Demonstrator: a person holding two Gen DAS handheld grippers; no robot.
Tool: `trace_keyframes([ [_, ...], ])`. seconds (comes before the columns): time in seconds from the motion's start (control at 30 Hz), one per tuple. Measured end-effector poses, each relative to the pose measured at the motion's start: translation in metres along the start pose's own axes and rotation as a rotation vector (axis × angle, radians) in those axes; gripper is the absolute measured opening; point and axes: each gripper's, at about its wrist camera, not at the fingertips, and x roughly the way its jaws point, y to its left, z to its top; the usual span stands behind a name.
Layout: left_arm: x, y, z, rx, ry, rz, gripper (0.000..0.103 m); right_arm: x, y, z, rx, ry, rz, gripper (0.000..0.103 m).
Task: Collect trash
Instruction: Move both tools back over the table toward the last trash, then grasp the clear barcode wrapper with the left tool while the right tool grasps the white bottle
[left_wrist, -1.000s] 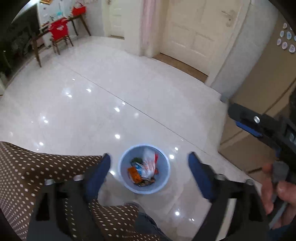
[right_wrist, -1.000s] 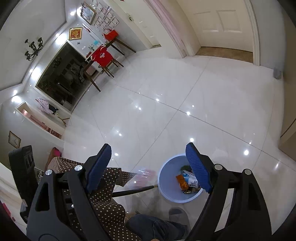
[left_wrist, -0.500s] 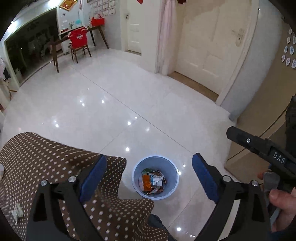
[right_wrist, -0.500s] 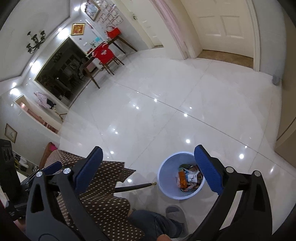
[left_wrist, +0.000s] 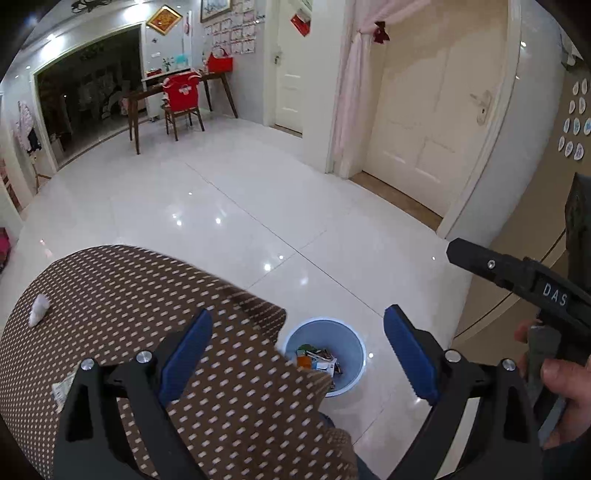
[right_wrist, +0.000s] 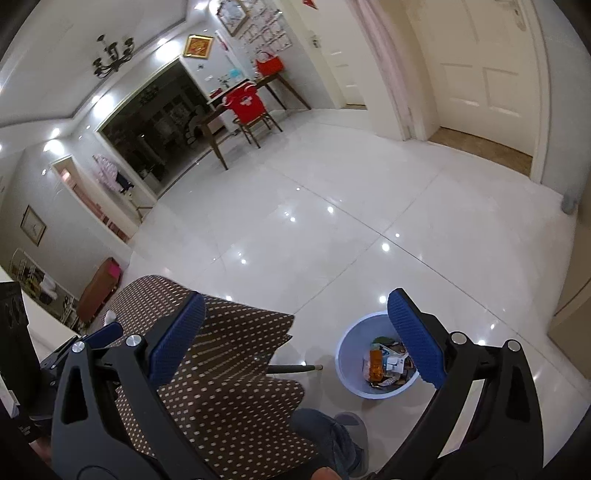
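Since a second ago, raised and tipped back: bin now lower and smaller between both pairs of jaws, far more of the polka-dot desk in view. Left gripper (left_wrist: 295, 350) with jaws spread wide, nothing between the pads. Right gripper (right_wrist: 295, 339) likewise gaping, empty. One blue bin (left_wrist: 347, 341) on the floor (left_wrist: 221, 206), below and between the left jaws, nearer the right pad; in the right view just inside the right pad, holding a heap of wrappers (right_wrist: 386, 363), number not countable. One desk (left_wrist: 110, 295) under the left jaw, covered in brown dotted cloth. Two scraps on it: one white crumpled tissue (left_wrist: 38, 310) far left of the jaws, one paper bit (left_wrist: 62, 387) partly hidden behind the left finger. One red chair (left_wrist: 183, 98) well beyond.
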Motion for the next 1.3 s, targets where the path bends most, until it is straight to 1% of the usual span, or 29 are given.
trace_keyframes([
  [0.33, -0.043, 0.063, -0.036, -0.067, -0.042, 0.055, 0.092, -0.002, 0.061, -0.014, -0.1, 0.018, 0.05, 0.097],
  [0.47, -0.056, 0.084, -0.05, -0.067, -0.056, 0.074, 0.092, 0.001, 0.084, -0.019, -0.136, 0.032, 0.072, 0.097],
  [0.63, -0.064, 0.118, -0.069, -0.046, -0.068, 0.157, 0.092, 0.012, 0.116, -0.032, -0.197, 0.064, 0.105, 0.097],
  [0.7, -0.062, 0.138, -0.077, -0.066, -0.055, 0.19, 0.092, 0.017, 0.128, -0.036, -0.22, 0.078, 0.116, 0.097],
  [0.8, -0.059, 0.164, -0.085, -0.085, -0.037, 0.22, 0.092, 0.028, 0.147, -0.042, -0.253, 0.105, 0.137, 0.097],
  [0.93, -0.04, 0.196, -0.091, -0.078, 0.029, 0.269, 0.092, 0.042, 0.167, -0.049, -0.297, 0.14, 0.16, 0.097],
  [1.03, -0.026, 0.211, -0.093, -0.071, 0.072, 0.259, 0.092, 0.051, 0.179, -0.052, -0.317, 0.158, 0.171, 0.097],
  [1.17, -0.006, 0.22, -0.092, -0.007, 0.119, 0.239, 0.091, 0.061, 0.188, -0.057, -0.332, 0.178, 0.174, 0.097],
  [1.2, -0.001, 0.222, -0.091, 0.011, 0.131, 0.221, 0.085, 0.065, 0.19, -0.057, -0.336, 0.182, 0.175, 0.097],
  [1.23, -0.001, 0.224, -0.089, 0.008, 0.12, 0.196, 0.079, 0.066, 0.188, -0.059, -0.338, 0.185, 0.175, 0.097],
  [1.27, 0.0, 0.227, -0.086, -0.002, 0.122, 0.164, 0.065, 0.067, 0.189, -0.059, -0.34, 0.189, 0.175, 0.097],
  [1.3, 0.001, 0.23, -0.084, -0.015, 0.123, 0.137, 0.047, 0.069, 0.19, -0.059, -0.343, 0.192, 0.173, 0.097],
])
